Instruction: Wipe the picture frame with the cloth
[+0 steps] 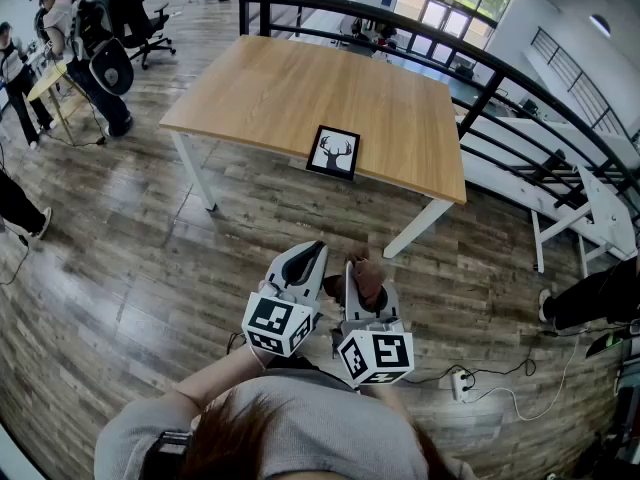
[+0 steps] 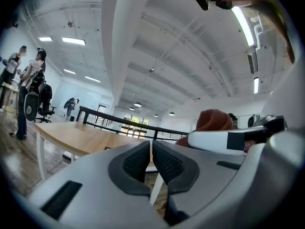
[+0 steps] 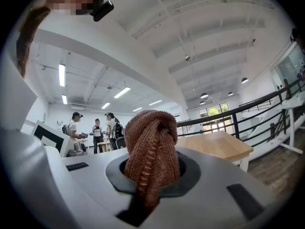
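Observation:
A black picture frame [image 1: 333, 152] with a deer-head print lies flat near the front edge of the wooden table [image 1: 280, 88]. Both grippers are held close to my chest, well short of the table and over the floor. My right gripper [image 1: 360, 273] is shut on a folded brown cloth [image 1: 367, 276], which bulges up between its jaws in the right gripper view [image 3: 152, 151]. My left gripper [image 1: 312, 255] is beside it, shut with nothing between its black pads [image 2: 137, 162]. The cloth [image 2: 212, 120] also shows at the right in the left gripper view.
A black railing [image 1: 480, 63] runs behind and to the right of the table. People stand by office chairs [image 1: 135, 18] at the back left. A power strip with cables [image 1: 462, 383] lies on the wood floor at the right. A white bench [image 1: 600, 208] stands by the railing.

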`<state>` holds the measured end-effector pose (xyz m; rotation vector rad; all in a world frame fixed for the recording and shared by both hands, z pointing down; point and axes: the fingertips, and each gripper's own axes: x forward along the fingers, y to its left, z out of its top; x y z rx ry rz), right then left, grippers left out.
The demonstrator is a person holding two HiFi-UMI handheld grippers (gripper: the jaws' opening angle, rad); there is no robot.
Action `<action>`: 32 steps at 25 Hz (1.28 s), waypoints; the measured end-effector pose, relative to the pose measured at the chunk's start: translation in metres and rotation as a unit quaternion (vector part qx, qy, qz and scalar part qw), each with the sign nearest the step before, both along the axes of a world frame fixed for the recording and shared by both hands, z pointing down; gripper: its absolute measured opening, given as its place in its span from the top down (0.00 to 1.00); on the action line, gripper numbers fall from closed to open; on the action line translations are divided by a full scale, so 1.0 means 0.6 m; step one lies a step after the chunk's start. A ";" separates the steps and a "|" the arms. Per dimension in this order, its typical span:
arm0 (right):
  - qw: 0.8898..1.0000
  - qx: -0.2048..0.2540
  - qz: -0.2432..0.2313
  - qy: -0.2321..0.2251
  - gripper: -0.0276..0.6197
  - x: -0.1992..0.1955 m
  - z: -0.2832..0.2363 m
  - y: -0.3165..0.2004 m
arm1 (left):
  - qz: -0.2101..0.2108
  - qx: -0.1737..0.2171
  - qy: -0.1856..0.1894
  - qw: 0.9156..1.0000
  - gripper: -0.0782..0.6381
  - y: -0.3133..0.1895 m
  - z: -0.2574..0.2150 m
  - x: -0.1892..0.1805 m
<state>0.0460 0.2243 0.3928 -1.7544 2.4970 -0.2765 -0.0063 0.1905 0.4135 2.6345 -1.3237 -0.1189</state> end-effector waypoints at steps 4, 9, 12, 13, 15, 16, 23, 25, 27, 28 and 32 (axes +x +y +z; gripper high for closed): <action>1.000 0.000 -0.003 -0.004 0.87 0.012 -0.001 -0.030 | 0.001 -0.014 0.003 1.000 0.88 -0.030 0.006 0.012; 1.000 -0.001 -0.005 -0.005 0.87 0.005 0.006 -0.057 | 0.004 -0.009 -0.003 1.000 0.88 -0.050 0.012 0.012; 1.000 -0.007 -0.007 -0.001 0.87 0.001 0.015 -0.095 | 0.002 -0.021 0.004 1.000 0.88 -0.093 0.024 0.006; 1.000 -0.007 -0.004 0.000 0.87 0.003 0.017 -0.111 | 0.003 -0.021 0.005 1.000 0.88 -0.113 0.025 0.007; 1.000 -0.007 0.003 0.002 0.87 0.008 0.021 -0.146 | 0.008 -0.017 0.009 1.000 0.88 -0.155 0.027 0.011; 1.000 -0.008 0.005 0.003 0.87 0.008 0.025 -0.167 | 0.009 -0.016 0.011 1.000 0.88 -0.177 0.029 0.012; 1.000 -0.015 0.022 -0.003 0.87 0.017 0.027 -0.341 | 0.027 -0.028 0.002 0.999 0.88 -0.352 0.033 0.017; 1.000 -0.015 0.025 -0.006 0.87 0.014 0.020 -0.388 | 0.031 -0.040 -0.006 0.999 0.88 -0.399 0.036 0.014; 0.999 -0.019 0.026 -0.009 0.87 0.008 0.018 -0.434 | 0.031 -0.052 -0.016 0.998 0.88 -0.444 0.043 0.007; 0.999 -0.020 0.026 -0.009 0.87 0.004 0.018 -0.455 | 0.031 -0.056 -0.020 0.998 0.88 -0.464 0.046 0.003; 0.999 -0.026 0.034 -0.014 0.87 -0.002 0.027 -0.522 | 0.038 -0.074 -0.037 0.996 0.88 -0.530 0.068 -0.011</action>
